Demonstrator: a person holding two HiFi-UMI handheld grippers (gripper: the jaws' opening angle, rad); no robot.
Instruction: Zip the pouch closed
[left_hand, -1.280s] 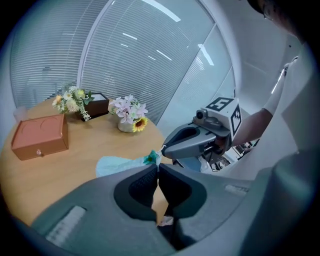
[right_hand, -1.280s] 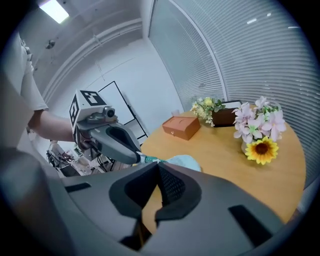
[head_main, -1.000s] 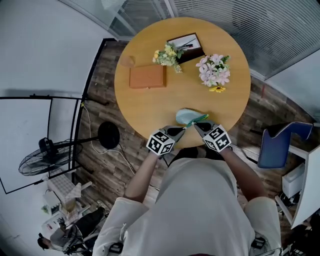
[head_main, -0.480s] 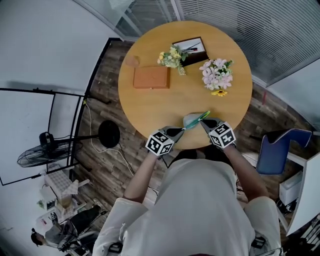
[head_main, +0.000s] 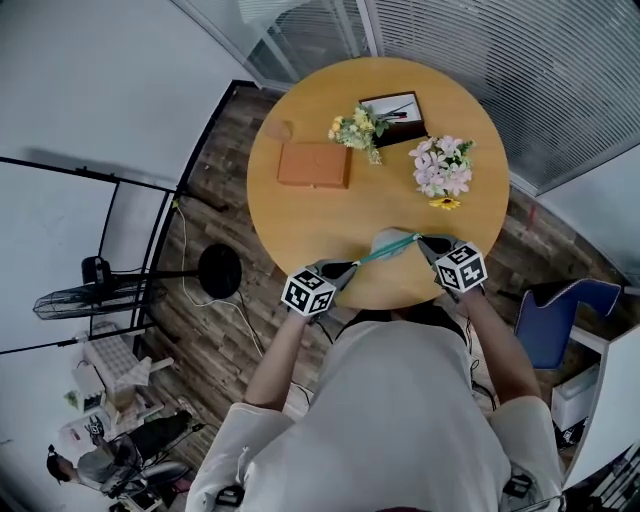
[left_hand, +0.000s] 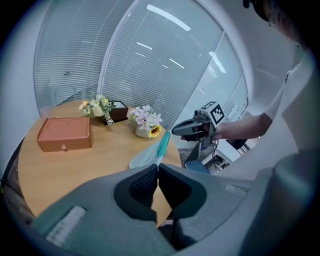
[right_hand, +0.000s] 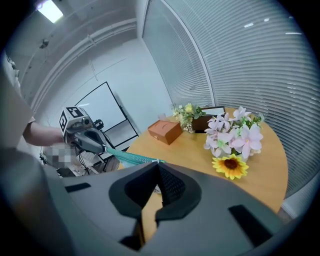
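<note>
Stretched the teal pouch (head_main: 390, 243) taut between left gripper (head_main: 347, 267) and right gripper (head_main: 424, 242), both clamped on it and spread wider than a second before, likely mid-zip.

In the left gripper view the pouch (left_hand: 150, 156) disappears behind the fingers (left_hand: 141, 186); in the right gripper view its other end hides behind those fingers (right_hand: 172, 186). Its zipper pull is too small to tell.

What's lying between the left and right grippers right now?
Only the pouch, stretched straight from the left gripper to the right gripper; the head view shows it.
</note>
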